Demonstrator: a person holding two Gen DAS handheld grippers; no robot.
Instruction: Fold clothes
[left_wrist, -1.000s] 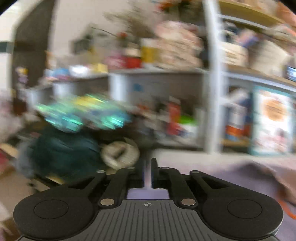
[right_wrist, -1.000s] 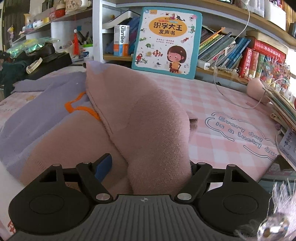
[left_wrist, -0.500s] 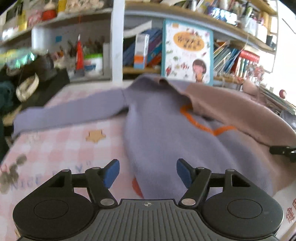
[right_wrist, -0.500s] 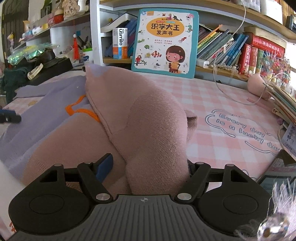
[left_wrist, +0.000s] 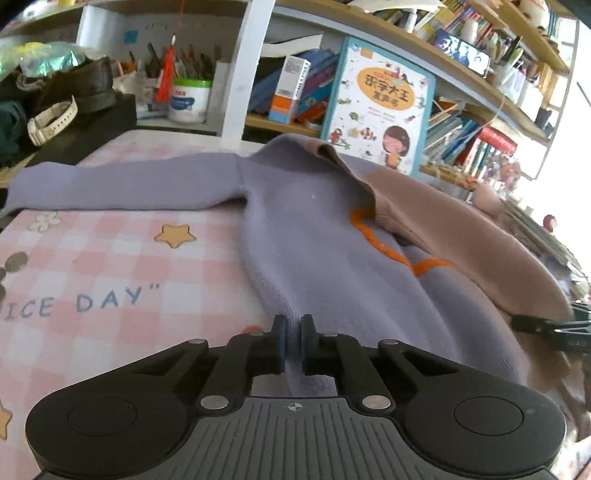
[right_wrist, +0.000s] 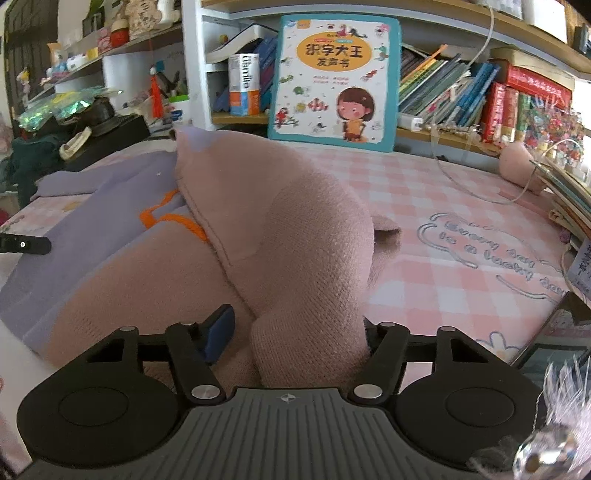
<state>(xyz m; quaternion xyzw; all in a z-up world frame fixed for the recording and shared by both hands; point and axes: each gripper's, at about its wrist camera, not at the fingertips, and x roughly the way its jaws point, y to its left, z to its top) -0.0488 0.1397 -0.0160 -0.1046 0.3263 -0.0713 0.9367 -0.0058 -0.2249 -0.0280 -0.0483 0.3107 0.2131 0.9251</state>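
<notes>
A lilac and dusty-pink knit sweater (left_wrist: 314, 236) with an orange line lies spread on a pink checked table mat (left_wrist: 110, 266). Its lilac left sleeve (left_wrist: 122, 184) stretches out to the left. My left gripper (left_wrist: 291, 332) is shut on the sweater's lilac bottom hem. The pink half is folded over toward the middle. In the right wrist view the pink sleeve (right_wrist: 295, 236) bulges up between the fingers of my right gripper (right_wrist: 295, 325), whose jaws stand wide apart around the thick fabric without pinching it. The right fingertip is hidden by the cloth.
A shelf unit with books runs along the back, with a large children's book (right_wrist: 332, 77) leaning on it. A black box with a shoe and watch (left_wrist: 74, 107) sits at the far left. A white cable (right_wrist: 480, 192) and stacked books (right_wrist: 569, 206) lie at the right.
My left gripper swung from the clutter at the left to the sweater, opened, then shut on the lilac hem. The right gripper stayed about where it was, still open around the pink sleeve.
</notes>
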